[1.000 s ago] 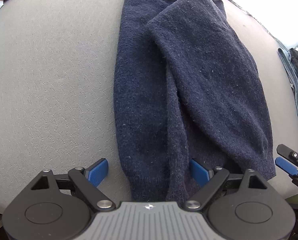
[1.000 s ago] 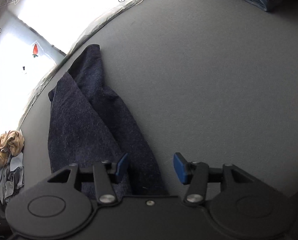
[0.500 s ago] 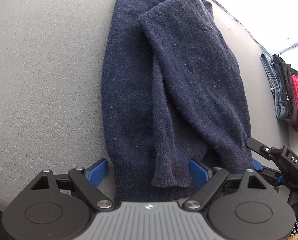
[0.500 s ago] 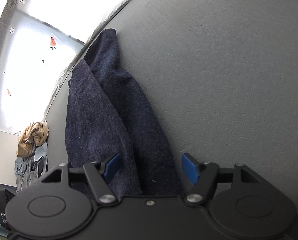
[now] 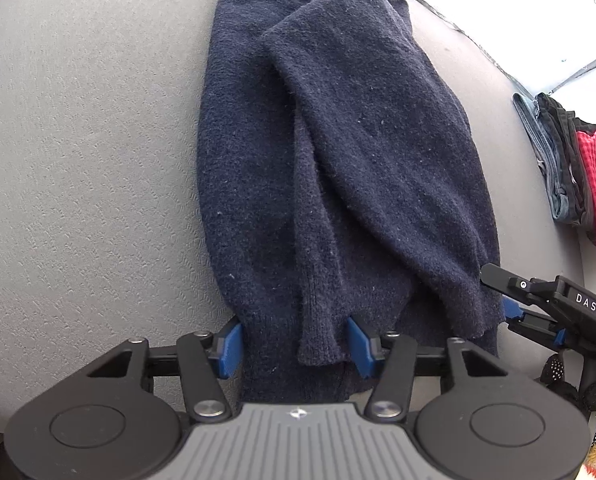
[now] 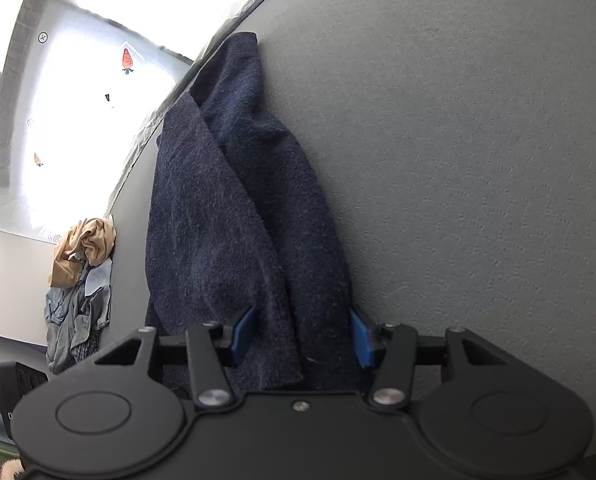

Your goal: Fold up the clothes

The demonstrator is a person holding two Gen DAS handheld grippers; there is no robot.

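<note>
Left wrist view: on the grey worktop [image 5: 78,160] lies the navy sweater [image 5: 337,168], its hem between the left gripper [image 5: 296,346], jaws just narrowed, pinching it. Right gripper [image 6: 303,334] likewise pinches the other corner (just narrowed too). Best lift both corners together, level, folding hem toward collar.

Two close, downward wrist views, seemingly sharing one sweater [image 5: 329,168].

Both tools point down at the near hem of the sweater [image 5: 337,168]. The left tool [image 5: 296,346] has just been closing, its pads pressing the hem's left corner. The right tool [image 6: 302,334] has also been closing, clamped on the right corner.
</note>
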